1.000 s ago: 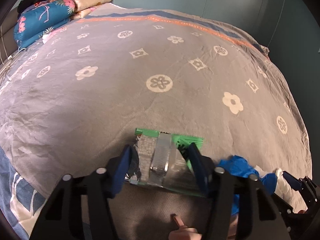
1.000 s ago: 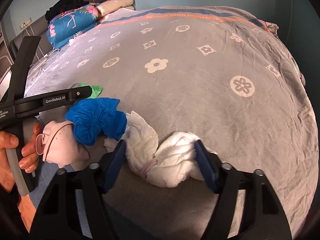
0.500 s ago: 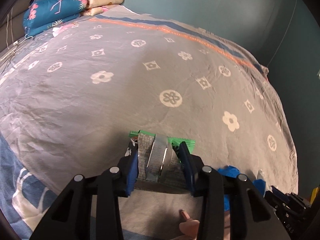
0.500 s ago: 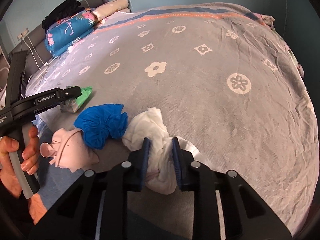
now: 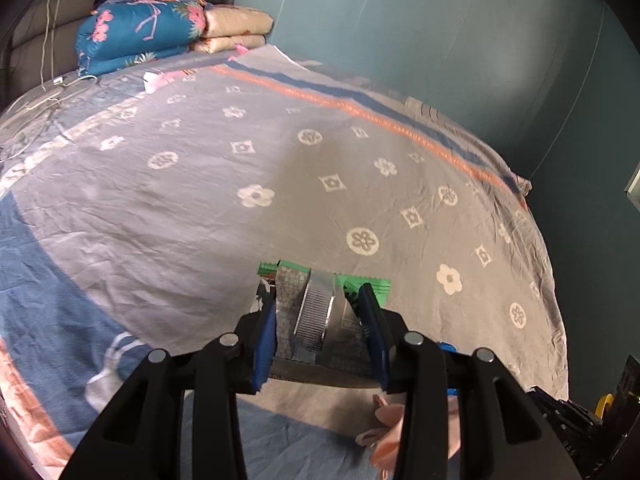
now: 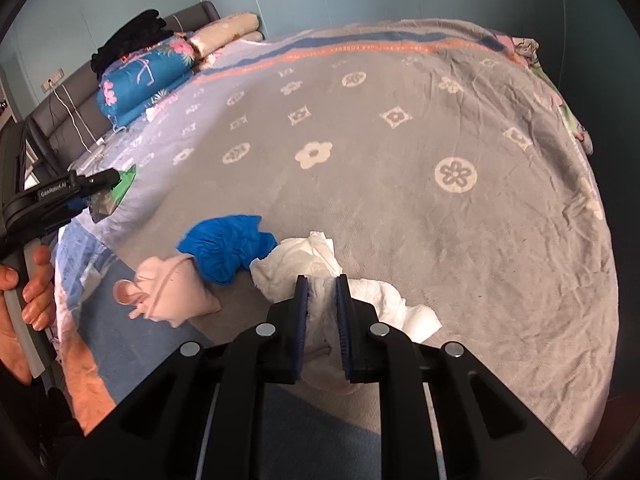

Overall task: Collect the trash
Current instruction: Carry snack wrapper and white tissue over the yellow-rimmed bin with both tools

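Clamping: left tool (image 5: 320, 316) on wrapper (image 5: 316, 312) (apparently foil), right tool (image 6: 322, 300) on tissue (image 6: 316, 256).

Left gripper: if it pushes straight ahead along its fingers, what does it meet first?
The left gripper, shut on the green snack wrapper, would probably meet only the grey flowered bedspread beyond; depth is unclear.

The wrapper (image 5: 320, 312) looks like glossy silver-and-green foil. The tissue (image 6: 304, 268) is soft, crumpled white paper. The bedspread (image 5: 280, 168) is matt, wrinkled grey cloth. The gripper fingers (image 6: 301, 320) are matt black plastic.
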Motion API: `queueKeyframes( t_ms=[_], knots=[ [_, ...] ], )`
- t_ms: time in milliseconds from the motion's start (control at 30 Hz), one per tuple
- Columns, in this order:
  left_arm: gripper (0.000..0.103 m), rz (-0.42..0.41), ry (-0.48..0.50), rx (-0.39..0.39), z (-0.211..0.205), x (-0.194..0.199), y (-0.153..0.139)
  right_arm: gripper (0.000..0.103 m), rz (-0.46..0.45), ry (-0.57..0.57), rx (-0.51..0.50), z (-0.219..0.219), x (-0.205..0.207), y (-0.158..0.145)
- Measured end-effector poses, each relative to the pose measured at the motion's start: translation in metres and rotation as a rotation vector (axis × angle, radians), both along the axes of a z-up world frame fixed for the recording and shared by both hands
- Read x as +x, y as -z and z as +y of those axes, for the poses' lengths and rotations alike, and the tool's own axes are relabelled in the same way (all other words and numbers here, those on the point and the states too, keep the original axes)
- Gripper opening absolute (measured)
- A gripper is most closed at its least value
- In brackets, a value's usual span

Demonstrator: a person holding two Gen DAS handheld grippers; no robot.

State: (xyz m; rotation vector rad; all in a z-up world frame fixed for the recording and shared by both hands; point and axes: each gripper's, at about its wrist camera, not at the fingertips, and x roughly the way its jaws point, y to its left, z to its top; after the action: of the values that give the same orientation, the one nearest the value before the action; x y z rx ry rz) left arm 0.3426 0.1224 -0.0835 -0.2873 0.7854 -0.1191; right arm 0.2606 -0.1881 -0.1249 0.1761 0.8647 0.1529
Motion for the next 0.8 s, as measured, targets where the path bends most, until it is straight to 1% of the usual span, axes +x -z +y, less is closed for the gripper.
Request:
queueKeyframes(
  t_ms=[100,233,333,400,567,633,800],
  knots=[
    [0.037,-0.007,-0.011,-0.019,0.008,-0.009,-0.008,0.014,-0.017,-0.007,0.012,-0.001,-0.008,-0.010],
    [0.037,-0.015,-0.005,-0.033,0.016,-0.023,-0.015,0.014,-0.031,-0.019,0.027,-0.002,-0.018,-0.020],
    [0.037,-0.016,0.000,-0.059,0.020,-0.032,-0.018,0.014,-0.038,-0.028,0.034,-0.002,-0.027,-0.026],
    [0.037,-0.020,0.017,-0.088,0.024,-0.040,-0.021,0.014,-0.041,-0.035,0.042,-0.002,-0.031,-0.030],
    [0.037,-0.034,0.046,-0.120,0.028,-0.059,-0.029,0.014,-0.061,-0.050,0.046,-0.001,-0.043,-0.040],
    [0.037,-0.035,0.062,-0.144,0.030,-0.065,-0.031,0.014,-0.067,-0.054,0.048,-0.001,-0.045,-0.043],
    [0.037,-0.058,0.078,-0.145,0.030,-0.081,-0.040,0.014,-0.082,-0.062,0.059,-0.003,-0.056,-0.051]
  ],
)
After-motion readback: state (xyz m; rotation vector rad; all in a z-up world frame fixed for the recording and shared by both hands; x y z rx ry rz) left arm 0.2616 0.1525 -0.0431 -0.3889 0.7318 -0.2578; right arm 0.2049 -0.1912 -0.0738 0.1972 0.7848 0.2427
